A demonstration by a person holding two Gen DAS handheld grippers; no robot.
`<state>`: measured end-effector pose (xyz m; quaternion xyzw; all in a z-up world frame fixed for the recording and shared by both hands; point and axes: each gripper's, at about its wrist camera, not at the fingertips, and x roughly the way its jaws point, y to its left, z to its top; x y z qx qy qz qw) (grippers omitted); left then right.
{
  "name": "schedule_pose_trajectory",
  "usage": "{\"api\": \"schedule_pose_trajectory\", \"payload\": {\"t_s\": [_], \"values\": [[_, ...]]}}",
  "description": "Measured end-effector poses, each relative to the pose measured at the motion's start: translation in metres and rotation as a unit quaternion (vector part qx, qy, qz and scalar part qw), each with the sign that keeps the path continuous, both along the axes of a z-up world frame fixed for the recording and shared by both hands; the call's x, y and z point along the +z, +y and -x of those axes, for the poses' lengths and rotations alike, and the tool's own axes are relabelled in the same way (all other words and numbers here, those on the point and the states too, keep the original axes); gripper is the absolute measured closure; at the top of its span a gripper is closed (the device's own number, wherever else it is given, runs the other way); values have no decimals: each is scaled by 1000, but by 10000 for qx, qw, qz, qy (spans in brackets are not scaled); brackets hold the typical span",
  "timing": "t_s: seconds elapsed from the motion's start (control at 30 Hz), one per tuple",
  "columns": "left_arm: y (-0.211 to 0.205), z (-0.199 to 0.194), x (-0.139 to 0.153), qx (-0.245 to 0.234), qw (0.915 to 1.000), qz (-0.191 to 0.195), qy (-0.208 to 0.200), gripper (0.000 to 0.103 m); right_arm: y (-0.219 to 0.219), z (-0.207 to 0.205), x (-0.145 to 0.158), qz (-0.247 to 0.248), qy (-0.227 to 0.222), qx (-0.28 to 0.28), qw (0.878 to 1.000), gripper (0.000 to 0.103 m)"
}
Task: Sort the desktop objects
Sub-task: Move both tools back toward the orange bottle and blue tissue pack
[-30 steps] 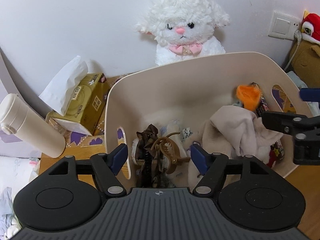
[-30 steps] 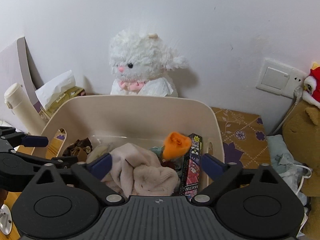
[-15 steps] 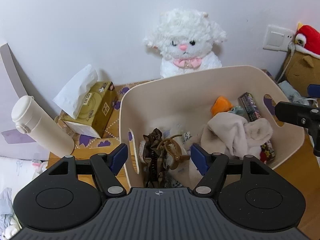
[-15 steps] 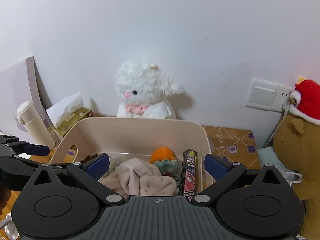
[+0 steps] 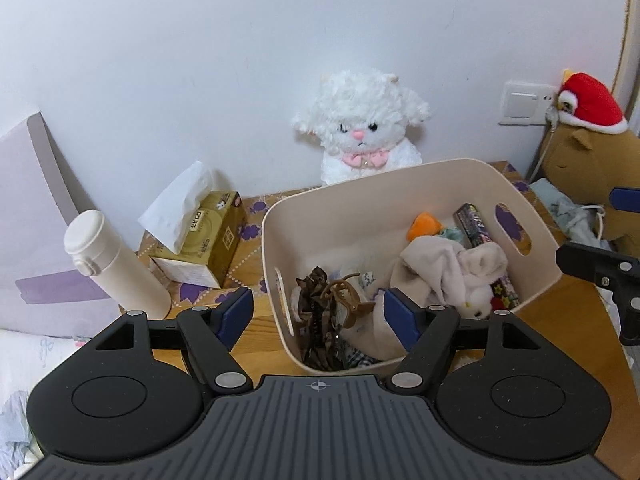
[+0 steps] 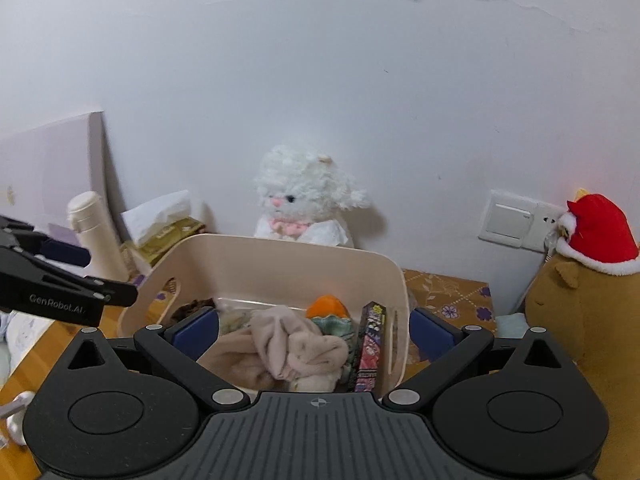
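Standing in the middle of both views, the cream plastic storage bin with cut-out handles [image 5: 332, 216] rests on the wooden table [image 5: 256, 330] and already carries the sorted things: a crumpled pale pink cloth [image 5: 444, 264], a brown claw hair clip [image 5: 340, 300], an orange soft piece [image 5: 424, 226] and a long dark printed box [image 5: 474, 222]. The left tongs [image 5: 318, 314] at the lower centre are opening, with nothing gripped between their blue pads. The right tongs [image 6: 314, 330] stand wide and empty above the near rim. Behind the bin sits a fluffy white plush lamb [image 5: 362, 128]; at the left are a gold tissue box [image 5: 204, 240] and a cream bottle [image 5: 112, 264].
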<state>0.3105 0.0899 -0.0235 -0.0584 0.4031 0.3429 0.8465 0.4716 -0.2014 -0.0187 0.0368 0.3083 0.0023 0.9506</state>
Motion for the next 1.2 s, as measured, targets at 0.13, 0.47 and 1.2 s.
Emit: {"api": "schedule_pose_trajectory", "payload": {"t_s": [0.13, 0.47, 1.2], "values": [[-13, 13, 2, -78, 9999, -64, -12, 26, 12, 17, 5, 238, -109, 230, 9994, 0], [-38, 55, -12, -168, 9998, 108, 67, 26, 37, 71, 4, 365, -150, 517, 9979, 0], [-74, 116, -74, -56, 9944, 915, 530, 21, 46, 128, -66, 440, 955, 358, 9938, 0]]}}
